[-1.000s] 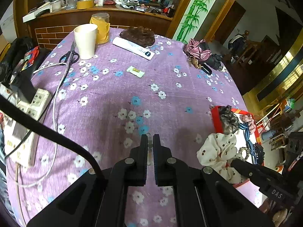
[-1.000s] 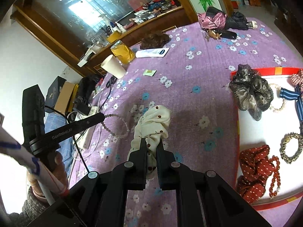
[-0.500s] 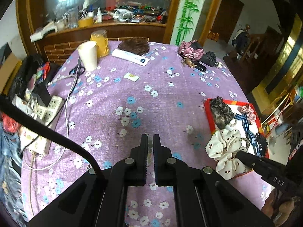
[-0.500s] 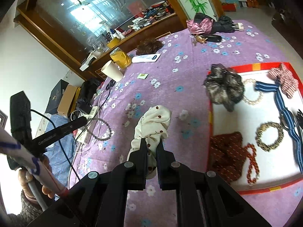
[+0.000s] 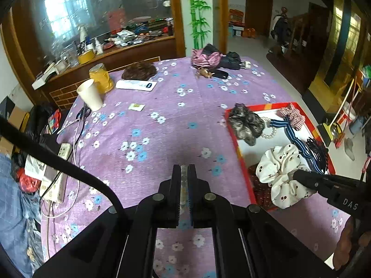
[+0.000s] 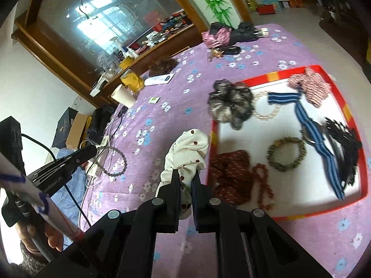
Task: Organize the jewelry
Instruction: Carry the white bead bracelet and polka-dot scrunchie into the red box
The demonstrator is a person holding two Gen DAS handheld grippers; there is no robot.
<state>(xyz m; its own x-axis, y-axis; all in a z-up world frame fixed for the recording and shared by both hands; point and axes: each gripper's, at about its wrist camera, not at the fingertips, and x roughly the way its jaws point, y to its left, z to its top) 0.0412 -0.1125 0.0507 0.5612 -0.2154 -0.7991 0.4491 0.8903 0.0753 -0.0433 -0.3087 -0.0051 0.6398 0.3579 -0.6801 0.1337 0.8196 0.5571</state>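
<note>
The right tongs [image 6: 185, 180] are clenching a cream scrunchie with brown dots [image 6: 187, 153], and it is hanging in the air just at the near-left edge of the red tray [image 6: 324, 210]. In the left wrist view this same scrunchie [image 5: 280, 173] is showing over the near corner of the tray [image 5: 236, 143]. The left tongs [image 5: 184, 178] are gripping a thin bracelet of grey beads [image 6: 116, 159] — in the right wrist view the loop is dangling from the tips of the left tongs [image 6: 94, 148] above the purple flowered cloth [image 5: 162, 134] that is covering the bench.

Inside the tray, on its white floor, nearest are lying a dark red dotted scrunchie [image 6: 231, 173] and, touching its right side, a string of red-brown beads [image 6: 264, 185]. Just beyond them a dark-and-gold beaded bracelet [image 6: 286, 154] is lying flat. To the right a blue striped ribbon [image 6: 310, 125] is running across the tray, with a black frilly piece [image 6: 343, 143] beside it. Farther, a grey marbled scrunchie [image 6: 229, 105] is sitting over the far-left rim, a pearl bracelet [image 6: 266, 113] is next to it, and a red-and-white patterned scrunchie [image 6: 310, 85] is in the far corner.

Well beyond the tray — toward the far edge of the bench — a white paper cup [image 5: 90, 95], a yellow jar [image 5: 101, 78] and a folded umbrella [image 5: 215, 58] are standing or lying.
</note>
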